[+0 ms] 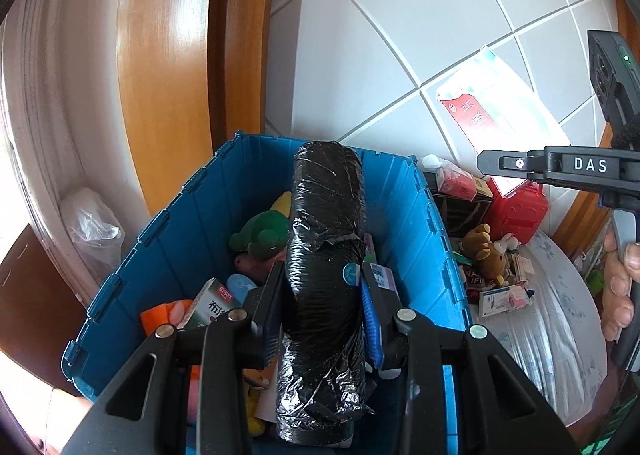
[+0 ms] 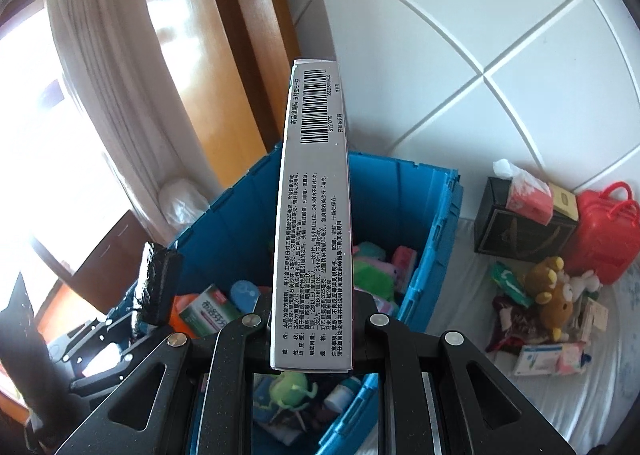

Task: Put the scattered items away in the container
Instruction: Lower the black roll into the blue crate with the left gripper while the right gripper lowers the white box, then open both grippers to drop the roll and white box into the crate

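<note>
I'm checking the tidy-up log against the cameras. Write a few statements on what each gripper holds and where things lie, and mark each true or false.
1. The left gripper is clamped on a black plastic-wrapped roll. True.
2. The right gripper is empty. False: it is shut on a grey printed box with a barcode.
3. Both held items are above the blue crate. True.
4. The blue crate is empty. False: a green plush toy and other items lie inside.
5. A brown plush bear lies outside the crate, near a red case. True.
</note>
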